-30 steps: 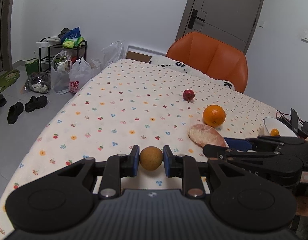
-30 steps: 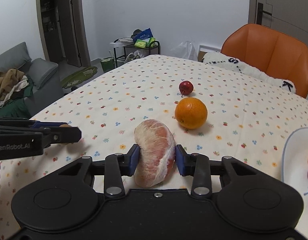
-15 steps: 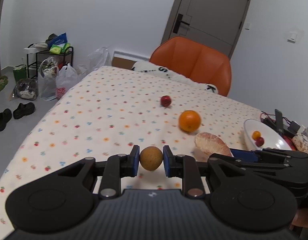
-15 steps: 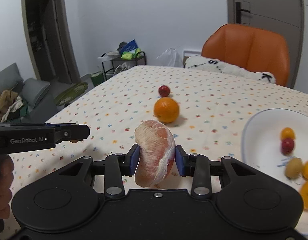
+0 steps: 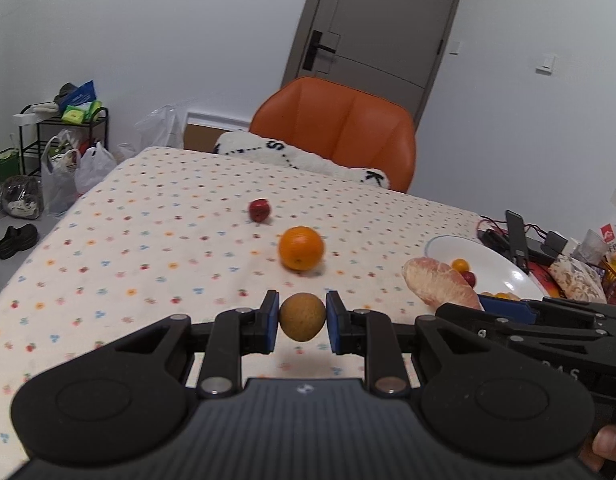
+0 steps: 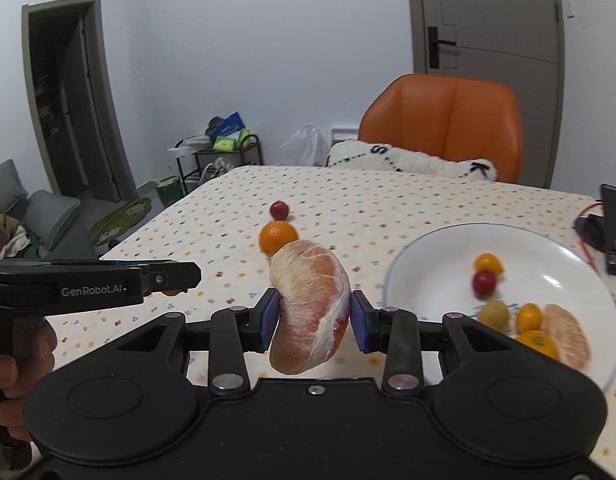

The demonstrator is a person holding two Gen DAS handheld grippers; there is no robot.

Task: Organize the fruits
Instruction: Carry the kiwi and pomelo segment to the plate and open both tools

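A: Left gripper (image 5: 302,317)?
B: Pads are clamping a small brown round fruit (image 5: 302,317), holding it clear above the flowered tablecloth (image 5: 155,240).
A: Right gripper (image 6: 311,314)?
B: Fingers are pinching a peeled pomelo segment (image 6: 309,310), raised just left of the white plate (image 6: 432,276).
A: Plate contents?
B: Small yellow, red, brown, orange fruits plus another pomelo piece (image 6: 566,336).
A: Loose ones?
B: An orange (image 5: 301,248) and a small red fruit (image 5: 259,210) are sitting on the cloth, near each other.

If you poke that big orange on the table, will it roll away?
Probably. The orange looks round and sits loose on the flat tablecloth, touching nothing. The soft cloth might slow it. It looks firm, so a poke likely won't squash it.
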